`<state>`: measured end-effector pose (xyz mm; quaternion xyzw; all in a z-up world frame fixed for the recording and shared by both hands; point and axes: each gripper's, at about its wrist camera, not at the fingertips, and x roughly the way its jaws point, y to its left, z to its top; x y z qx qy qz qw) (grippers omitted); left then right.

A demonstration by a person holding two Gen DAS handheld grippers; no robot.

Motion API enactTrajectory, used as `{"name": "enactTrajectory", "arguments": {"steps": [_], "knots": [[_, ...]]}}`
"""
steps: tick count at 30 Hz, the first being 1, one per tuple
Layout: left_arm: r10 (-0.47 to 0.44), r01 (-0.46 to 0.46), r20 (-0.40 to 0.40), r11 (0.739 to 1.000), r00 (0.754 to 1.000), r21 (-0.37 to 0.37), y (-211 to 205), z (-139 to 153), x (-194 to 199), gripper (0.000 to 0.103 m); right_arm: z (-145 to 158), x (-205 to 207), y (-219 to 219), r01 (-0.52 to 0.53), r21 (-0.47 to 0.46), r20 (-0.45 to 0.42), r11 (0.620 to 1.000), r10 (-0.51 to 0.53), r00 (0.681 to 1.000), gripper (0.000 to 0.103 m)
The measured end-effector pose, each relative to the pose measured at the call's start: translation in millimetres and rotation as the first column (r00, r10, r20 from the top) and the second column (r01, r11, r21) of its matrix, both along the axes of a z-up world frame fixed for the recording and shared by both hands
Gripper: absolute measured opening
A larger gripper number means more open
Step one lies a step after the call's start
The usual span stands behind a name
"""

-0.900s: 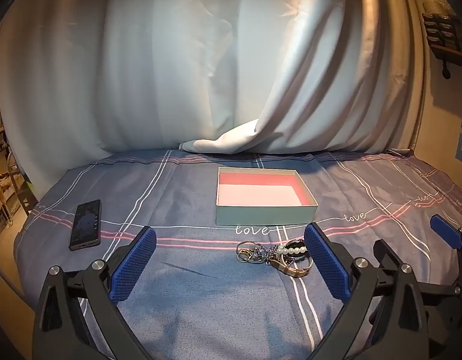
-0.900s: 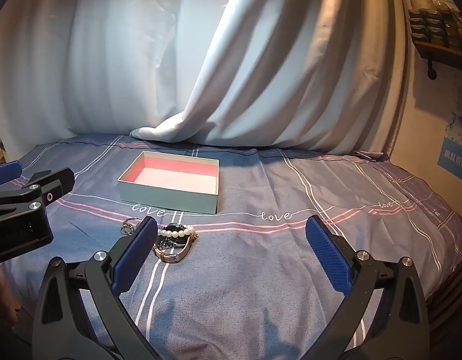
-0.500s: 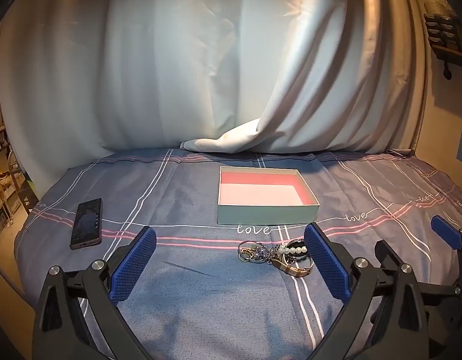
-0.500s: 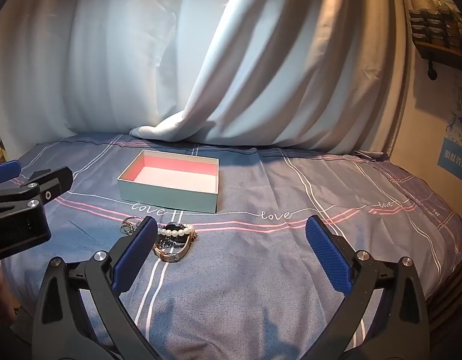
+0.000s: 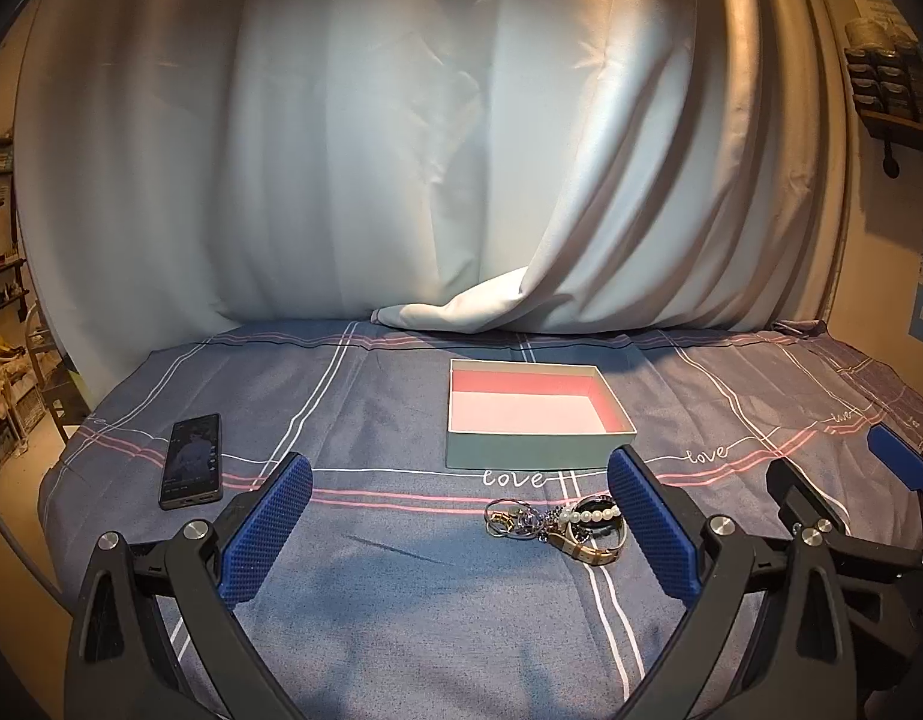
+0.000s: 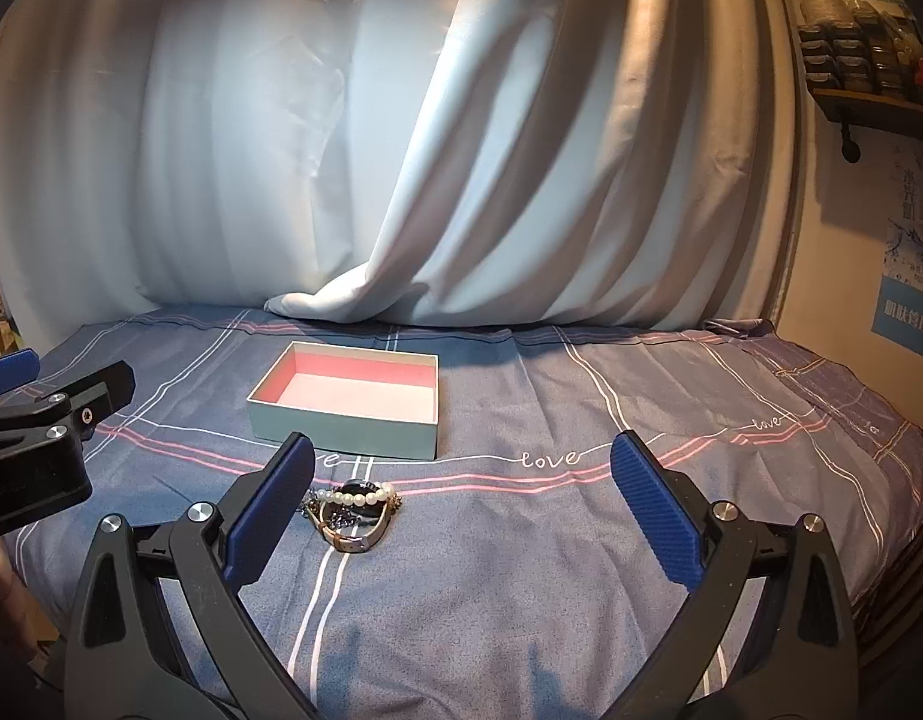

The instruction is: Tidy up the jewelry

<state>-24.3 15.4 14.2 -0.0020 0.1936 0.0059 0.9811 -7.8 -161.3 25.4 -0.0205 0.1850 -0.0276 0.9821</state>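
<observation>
Item: jewelry pile (image 5: 560, 525), lower centre-right of my left view, long axis left-right, just below the box (image 5: 536, 457) (pink inside); my left gripper (image 5: 461, 531) spread wide, holding nothing; my right gripper (image 6: 461, 507) likewise; phone (image 5: 191, 461) lower left.

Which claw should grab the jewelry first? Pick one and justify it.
Left, probably. The jewelry pile lies inside the open left claw, by its right finger; the open right claw has it at its left finger's edge.
</observation>
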Motion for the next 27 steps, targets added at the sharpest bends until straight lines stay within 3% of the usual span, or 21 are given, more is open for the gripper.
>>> {"name": "enactTrajectory", "arguments": {"steps": [27], "knots": [[-0.01,0.009,-0.011,1.0,1.0,-0.011,-5.8,4.3,-5.7,0.097,6.4,-3.7,-6.1,0.012,-0.009,-0.004,1.0,-0.012,1.0,0.097]]}}
